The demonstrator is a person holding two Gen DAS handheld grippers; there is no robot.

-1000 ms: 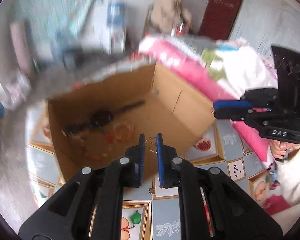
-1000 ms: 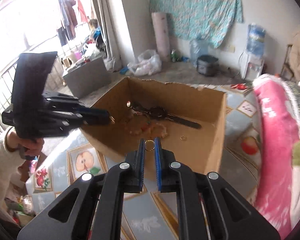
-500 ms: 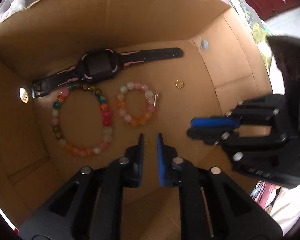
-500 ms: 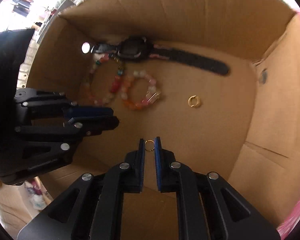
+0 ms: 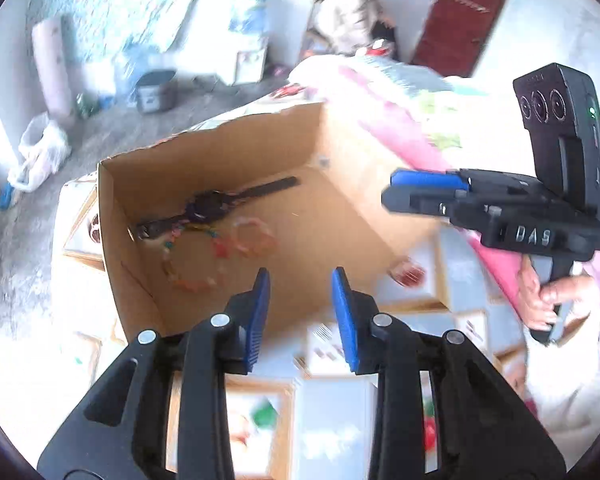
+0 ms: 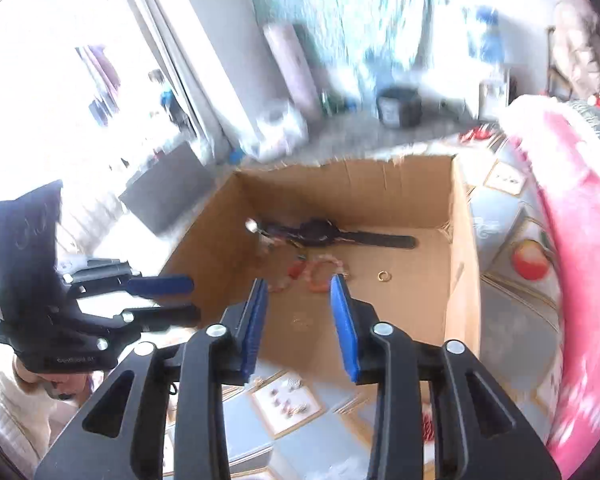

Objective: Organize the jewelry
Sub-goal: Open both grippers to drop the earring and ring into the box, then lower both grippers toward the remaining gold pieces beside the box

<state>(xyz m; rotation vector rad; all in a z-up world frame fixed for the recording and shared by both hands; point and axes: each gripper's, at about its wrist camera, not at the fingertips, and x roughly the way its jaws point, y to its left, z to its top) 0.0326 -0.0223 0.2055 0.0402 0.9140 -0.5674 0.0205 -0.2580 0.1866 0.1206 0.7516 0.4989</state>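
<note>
Inside the open brown cardboard box (image 6: 416, 200), set on a patterned bed cover, a black strap watch (image 6: 320, 233) is laid along the far wall, with two coloured bead bracelets (image 6: 318, 272) beside it and a small gold ring (image 6: 384, 276) to their right. Everything lies ahead of and below both tools. The right gripper (image 6: 299, 322) seems nearer the ring, though blur hampers judgement. The left gripper (image 5: 301, 314) is empty, jaws parted; so is the right.

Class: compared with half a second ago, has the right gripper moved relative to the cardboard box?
Yes. The right gripper has pulled up and back out of the cardboard box, fingers now open.
</note>
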